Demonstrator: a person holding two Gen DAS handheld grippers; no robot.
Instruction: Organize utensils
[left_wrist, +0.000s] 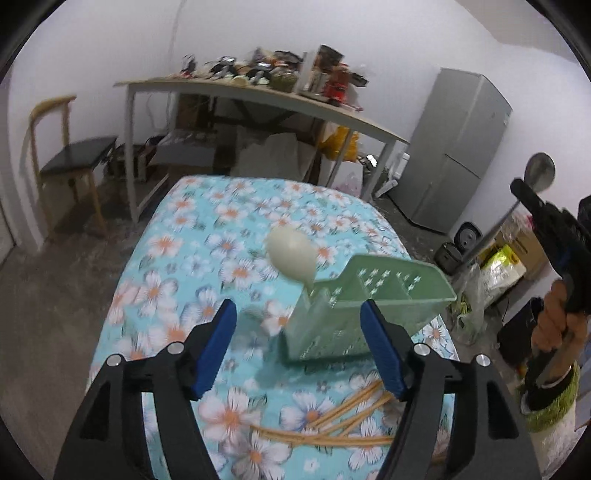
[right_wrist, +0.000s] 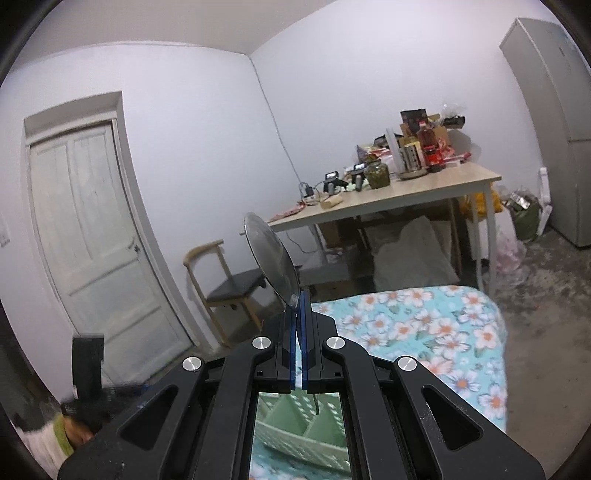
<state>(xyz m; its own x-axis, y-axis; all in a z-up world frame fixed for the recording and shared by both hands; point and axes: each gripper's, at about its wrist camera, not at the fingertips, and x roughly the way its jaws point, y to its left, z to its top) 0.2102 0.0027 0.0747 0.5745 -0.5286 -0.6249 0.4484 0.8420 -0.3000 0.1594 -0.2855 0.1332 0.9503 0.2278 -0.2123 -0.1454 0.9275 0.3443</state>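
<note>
A green perforated utensil holder stands on the floral tablecloth, with a cream spoon upright in its left compartment. My left gripper is open and empty, just in front of the holder. Several wooden chopsticks lie on the cloth under it. My right gripper is shut on a metal spoon, bowl up. The holder shows directly below it. In the left wrist view, that spoon is held high at the holder's right.
The floral table ends close behind the holder. Beyond it stand a cluttered wooden table, a chair on the left and a grey fridge on the right. Bags and boxes lie on the floor at right.
</note>
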